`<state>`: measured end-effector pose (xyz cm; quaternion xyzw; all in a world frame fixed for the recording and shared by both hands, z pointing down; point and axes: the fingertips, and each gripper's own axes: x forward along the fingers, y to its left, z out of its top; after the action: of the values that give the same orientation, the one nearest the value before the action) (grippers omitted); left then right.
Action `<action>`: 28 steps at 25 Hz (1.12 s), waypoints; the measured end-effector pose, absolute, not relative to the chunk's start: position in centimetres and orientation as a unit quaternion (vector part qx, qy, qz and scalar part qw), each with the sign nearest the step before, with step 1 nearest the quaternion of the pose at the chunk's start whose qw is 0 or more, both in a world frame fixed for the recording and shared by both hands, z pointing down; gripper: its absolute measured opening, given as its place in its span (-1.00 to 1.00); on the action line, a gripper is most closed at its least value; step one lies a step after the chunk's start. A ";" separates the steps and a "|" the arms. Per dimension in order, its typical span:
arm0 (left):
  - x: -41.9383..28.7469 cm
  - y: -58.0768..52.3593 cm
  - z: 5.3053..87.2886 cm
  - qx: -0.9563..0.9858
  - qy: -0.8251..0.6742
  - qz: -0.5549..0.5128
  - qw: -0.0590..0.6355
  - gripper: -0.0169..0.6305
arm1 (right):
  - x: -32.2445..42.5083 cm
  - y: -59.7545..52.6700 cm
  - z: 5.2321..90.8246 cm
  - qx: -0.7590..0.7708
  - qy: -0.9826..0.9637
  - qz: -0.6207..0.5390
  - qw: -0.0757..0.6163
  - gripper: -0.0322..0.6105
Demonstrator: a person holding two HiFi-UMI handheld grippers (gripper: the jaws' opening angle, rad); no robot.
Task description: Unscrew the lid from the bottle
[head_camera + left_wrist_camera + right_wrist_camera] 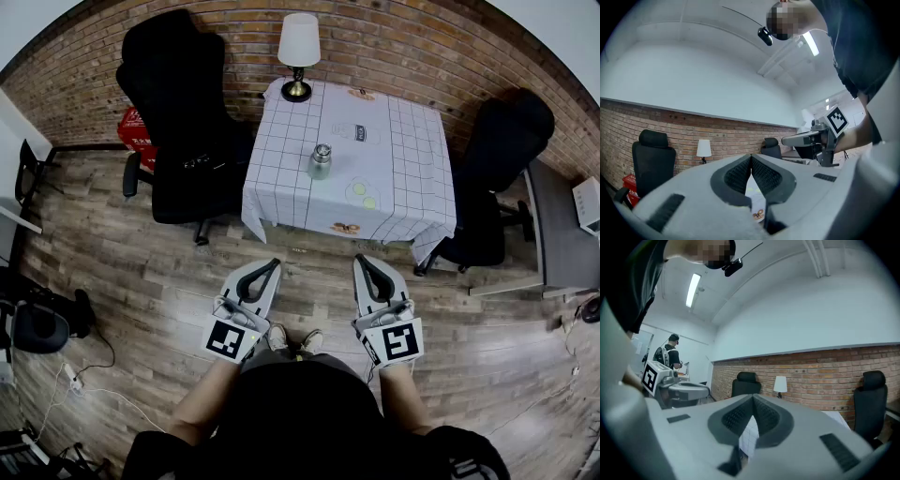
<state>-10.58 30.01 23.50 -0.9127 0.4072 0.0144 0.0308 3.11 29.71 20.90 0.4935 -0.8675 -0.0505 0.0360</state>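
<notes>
Brown wooden floor [141, 272] is seen under the grey left gripper [273, 263] and grey right gripper [360, 259], both shut on nothing, so the small silver-lidded glass bottle [320, 161], well apart on the white checked table [281, 187], is not yet touched and must be reached first.

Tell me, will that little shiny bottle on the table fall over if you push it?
The bottle looks short and wide, so it would probably slide before it tips. It stands on a tablecloth, which may bunch up under a push. Its shiny sides could be slippery to grip.
</notes>
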 end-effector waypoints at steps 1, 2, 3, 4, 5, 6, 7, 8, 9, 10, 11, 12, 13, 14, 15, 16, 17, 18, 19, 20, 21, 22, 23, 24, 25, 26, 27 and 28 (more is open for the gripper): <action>-10.4 30.1 23.5 -0.912 0.408 0.013 0.031 -0.88 | 3.3 29.8 20.9 0.493 -0.868 -0.049 0.036 -0.86; -10.2 30.2 23.4 -0.912 0.410 0.011 0.030 -0.88 | 3.5 29.8 21.0 0.492 -0.869 -0.048 0.036 -0.86; -10.0 30.2 23.4 -0.911 0.411 0.010 0.030 -0.88 | 3.8 29.9 21.0 0.491 -0.869 -0.047 0.033 -0.86; -9.8 30.3 23.4 -0.910 0.413 0.009 0.030 -0.88 | 4.1 29.9 21.0 0.490 -0.870 -0.045 0.029 -0.86; -9.6 30.4 23.4 -0.909 0.415 0.007 0.031 -0.88 | 4.4 29.9 20.9 0.488 -0.872 -0.042 0.023 -0.86; -9.5 30.5 23.5 -0.909 0.417 0.004 0.032 -0.88 | 4.8 29.9 21.0 0.485 -0.873 -0.040 0.018 -0.86; -9.3 30.6 23.6 -0.908 0.418 0.000 0.034 -0.88 | 5.1 29.9 21.0 0.483 -0.875 -0.039 0.014 -0.86; -9.1 30.7 23.7 -0.907 0.420 -0.003 0.035 -0.88 | 5.3 29.9 21.2 0.480 -0.876 -0.039 0.013 -0.86; -8.9 30.7 23.9 -0.906 0.421 -0.006 0.035 -0.88 | 5.6 29.9 21.5 0.478 -0.877 -0.039 0.013 -0.86; -8.8 30.8 24.1 -0.905 0.423 -0.007 0.035 -0.88 | 5.8 30.0 22.0 0.476 -0.878 -0.037 0.014 -0.86; -8.6 30.8 24.2 -0.904 0.425 -0.008 0.036 -0.88 | 5.9 30.0 22.4 0.474 -0.880 -0.033 0.014 -0.86; -8.5 30.8 24.3 -0.904 0.426 -0.008 0.036 -0.88 | 6.0 30.0 22.8 0.472 -0.881 -0.027 0.016 -0.86; -8.4 30.8 24.4 -0.904 0.426 -0.010 0.036 -0.88 | 6.0 30.1 23.2 0.469 -0.883 -0.022 0.017 -0.86; -8.3 30.6 24.6 -0.904 0.425 -0.013 0.034 -0.88 | 6.0 30.2 23.5 0.465 -0.885 -0.020 0.020 -0.86; -8.1 30.3 24.9 -0.905 0.424 -0.016 0.031 -0.88 | 6.0 30.1 23.8 0.463 -0.886 -0.020 0.024 -0.86; -7.9 29.8 25.1 -0.906 0.423 -0.016 0.029 -0.88 | 6.0 29.9 24.1 0.462 -0.886 -0.018 0.028 -0.86; -7.7 29.3 25.3 -0.906 0.422 -0.016 0.026 -0.88 | 6.1 29.6 24.5 0.462 -0.886 -0.016 0.032 -0.86; -7.5 28.7 25.5 -0.907 0.420 -0.015 0.024 -0.88 | 6.3 29.2 24.8 0.464 -0.885 -0.012 0.036 -0.86; -7.3 28.0 25.7 -0.908 0.417 -0.015 0.022 -0.88 | 6.4 28.8 25.1 0.466 -0.884 -0.009 0.039 -0.86; -7.1 27.3 26.0 -0.910 0.414 -0.014 0.019 -0.88 | 6.6 28.3 25.4 0.467 -0.883 -0.008 0.044 -0.86; -7.0 26.4 26.3 -0.911 0.411 -0.013 0.017 -0.88 | 6.7 27.7 25.7 0.469 -0.882 -0.007 0.048 -0.86; -6.8 25.5 26.6 -0.913 0.407 -0.010 0.015 -0.88 | 6.9 27.1 25.9 0.472 -0.880 -0.007 0.054 -0.86; -6.6 24.4 26.8 -0.915 0.403 -0.007 0.014 -0.88 | 7.1 26.3 26.0 0.476 -0.878 -0.007 0.059 -0.86; -6.4 23.4 26.9 -0.917 0.399 -0.005 0.012 -0.88 | 7.3 25.3 26.1 0.480 -0.875 -0.005 0.063 -0.86; -6.3 22.2 26.9 -0.918 0.395 -0.004 0.010 -0.88 | 7.5 24.3 26.1 0.484 -0.873 -0.003 0.066 -0.86; -6.3 21.0 26.8 -0.920 0.393 -0.003 0.008 -0.88 | 7.5 23.1 26.0 0.485 -0.872 -0.001 0.069 -0.86; -6.4 19.7 26.7 -0.920 0.391 -0.002 0.007 -0.88 | 7.3 21.9 25.9 0.485 -0.871 -0.002 0.073 -0.86; -6.5 18.4 26.7 -0.921 0.390 0.000 0.006 -0.88 | 6.9 20.6 25.8 0.483 -0.872 -0.004 0.077 -0.86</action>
<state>-6.54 18.36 26.66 -0.9207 0.3902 -0.0005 0.0062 6.94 20.60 25.81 0.4829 -0.8723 -0.0038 0.0771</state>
